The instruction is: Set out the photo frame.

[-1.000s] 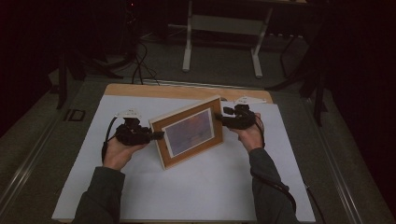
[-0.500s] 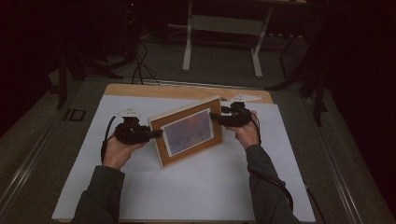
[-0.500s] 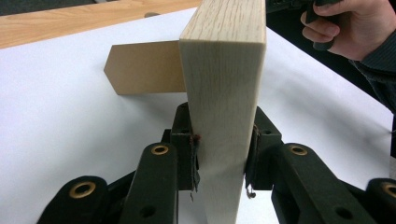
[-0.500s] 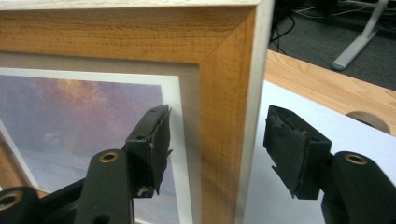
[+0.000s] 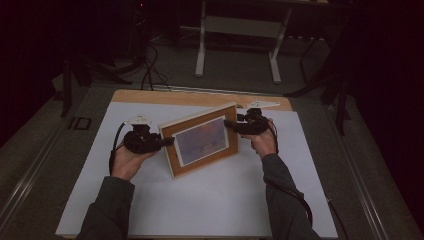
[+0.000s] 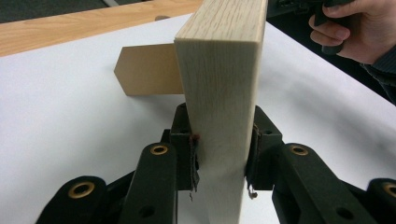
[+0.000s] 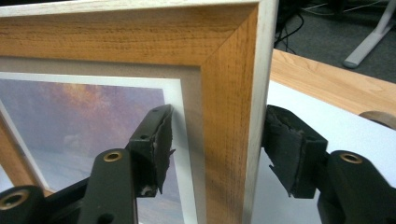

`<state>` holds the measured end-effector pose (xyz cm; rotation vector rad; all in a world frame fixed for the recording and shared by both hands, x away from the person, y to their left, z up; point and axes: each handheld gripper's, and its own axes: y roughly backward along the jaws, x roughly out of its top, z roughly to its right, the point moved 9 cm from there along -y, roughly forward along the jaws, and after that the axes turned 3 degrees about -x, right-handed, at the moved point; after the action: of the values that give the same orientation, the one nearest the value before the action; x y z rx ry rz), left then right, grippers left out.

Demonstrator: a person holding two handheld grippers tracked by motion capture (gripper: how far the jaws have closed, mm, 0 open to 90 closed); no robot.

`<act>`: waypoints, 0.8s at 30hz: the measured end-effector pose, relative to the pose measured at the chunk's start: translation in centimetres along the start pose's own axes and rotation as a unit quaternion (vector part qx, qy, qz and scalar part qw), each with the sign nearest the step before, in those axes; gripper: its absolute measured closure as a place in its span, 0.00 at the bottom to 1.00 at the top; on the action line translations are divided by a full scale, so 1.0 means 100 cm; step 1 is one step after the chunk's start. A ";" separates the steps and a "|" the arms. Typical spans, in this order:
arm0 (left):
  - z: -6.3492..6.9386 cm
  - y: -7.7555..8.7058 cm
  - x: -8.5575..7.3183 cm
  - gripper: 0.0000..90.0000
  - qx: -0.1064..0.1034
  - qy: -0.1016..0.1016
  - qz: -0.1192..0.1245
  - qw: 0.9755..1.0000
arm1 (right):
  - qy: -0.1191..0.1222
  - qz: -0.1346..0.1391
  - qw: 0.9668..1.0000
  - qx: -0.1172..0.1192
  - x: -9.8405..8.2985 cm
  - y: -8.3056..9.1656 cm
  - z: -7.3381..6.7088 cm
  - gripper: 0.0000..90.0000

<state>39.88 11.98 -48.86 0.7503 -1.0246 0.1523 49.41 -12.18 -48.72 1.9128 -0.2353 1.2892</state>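
Wooden picture frame (image 5: 202, 140) upright on counter (image 5: 210, 200). Left hand-held gripper (image 6: 219, 154) pinches its edge; right hand-held gripper (image 7: 215, 149) jaws have just been opening, now spread astride corner, pads clear. Risk: frame tips if left lets go before rear stand (image 6: 147, 70) bears.

high view: dim overall, the surroundings near black at the upper left and right of the frame, the white table sheet (image 5: 200, 200) the brightest area; detail soft and grainy. both gripper views are evenly and brightly lit, sharp at centre, with soft shadows and slight blur at the lower edge.
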 end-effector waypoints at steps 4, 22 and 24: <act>-0.001 -0.001 0.001 0.78 0.004 0.000 0.001 1.000 | 0.006 -0.015 1.000 0.011 -0.006 -0.006 0.000 0.40; -0.007 -0.011 0.009 0.74 0.026 0.003 0.009 1.000 | -0.002 -0.012 1.000 -0.009 -0.011 0.005 0.001 0.49; -0.009 -0.013 0.010 0.73 0.025 0.007 0.015 1.000 | -0.003 -0.013 1.000 -0.015 -0.012 0.007 0.001 0.50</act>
<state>41.62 11.34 -48.90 0.7779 -1.0209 0.2084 48.54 -13.06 -49.42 1.8892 -0.2309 1.2555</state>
